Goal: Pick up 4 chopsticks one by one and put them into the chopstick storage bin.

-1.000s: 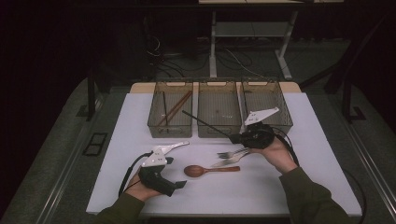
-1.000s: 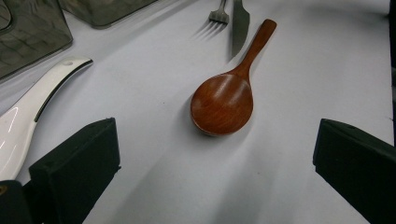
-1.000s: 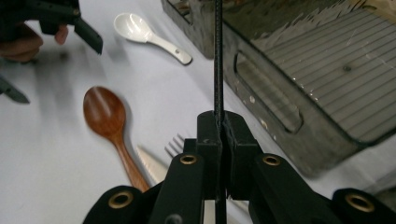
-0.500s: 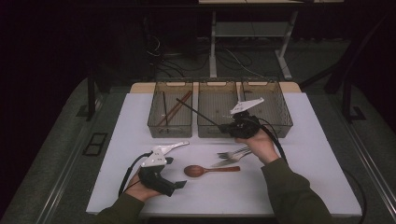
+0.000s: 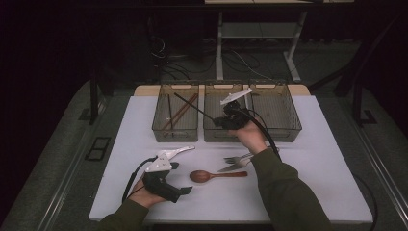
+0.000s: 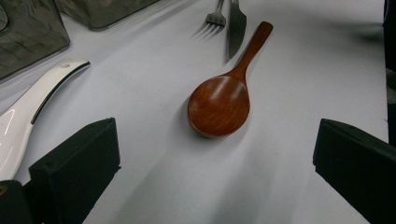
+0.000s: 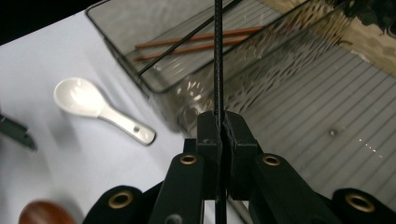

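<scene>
right gripper view has the right tool [image 7: 219, 135] clamped shut on a thin black chopstick [image 7: 218, 56], which runs straight out ahead of the pads and off the top of the frame. beyond the tool sits the left bin [image 7: 140, 74] with two brown chopsticks [image 7: 196, 42] and another black one lying inside, and just under the tool is the ribbed floor of the middle bin [image 7: 327, 116].

high view puts that tool [image 5: 230, 117] over the middle bin [image 5: 226, 134], the stick slanting out from it toward the left bin [image 5: 175, 131]. looks to me like the sorting step: the stick is being carried to join the others. next move would be getting the tip over that bin's rim and lowering it before letting go, since a long stick can catch on the wall.

left tool [image 6: 210, 163] is spread wide, holding nothing, low on the surface [image 6: 299, 93], with the wooden spoon [image 6: 219, 105] right in front of it, a white spoon [image 6: 28, 107] off to its side, and a fork [image 6: 215, 14] and knife [image 6: 237, 25] farther ahead, both cut off at the top.

can't tell how far the black stick's far end sits above the bin.
</scene>
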Tool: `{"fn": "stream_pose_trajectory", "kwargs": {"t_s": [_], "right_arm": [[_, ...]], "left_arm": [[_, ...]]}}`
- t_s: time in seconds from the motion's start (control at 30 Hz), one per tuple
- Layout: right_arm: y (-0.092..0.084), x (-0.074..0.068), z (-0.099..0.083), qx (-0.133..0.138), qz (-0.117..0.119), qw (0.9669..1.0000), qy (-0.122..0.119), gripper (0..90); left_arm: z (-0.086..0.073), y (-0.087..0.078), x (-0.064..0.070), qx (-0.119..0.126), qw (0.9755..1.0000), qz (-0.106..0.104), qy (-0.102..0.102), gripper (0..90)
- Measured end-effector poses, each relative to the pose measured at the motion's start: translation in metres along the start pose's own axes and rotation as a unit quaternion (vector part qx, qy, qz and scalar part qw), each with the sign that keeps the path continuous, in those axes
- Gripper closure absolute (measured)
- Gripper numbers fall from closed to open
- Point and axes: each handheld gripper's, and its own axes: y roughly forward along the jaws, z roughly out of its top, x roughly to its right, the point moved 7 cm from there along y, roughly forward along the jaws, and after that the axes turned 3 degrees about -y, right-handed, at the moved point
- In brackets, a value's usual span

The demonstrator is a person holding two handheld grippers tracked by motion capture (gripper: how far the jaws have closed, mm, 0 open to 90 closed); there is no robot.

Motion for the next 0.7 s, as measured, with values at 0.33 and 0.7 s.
{"fn": "stream_pose_trajectory", "kwargs": {"t_s": [0.33,0.7], "right_arm": [[0.029,0.004,0.030,-0.024,-0.021,0.9995,0.002,85.7],[0.065,0.010,0.050,-0.047,-0.041,0.9980,0.009,85.6]], "left_arm": [[0.000,0.000,0.001,0.001,1.0000,-0.002,0.003,0.0],[0.001,0.000,0.002,0.001,1.0000,-0.007,0.005,0.0]]}}
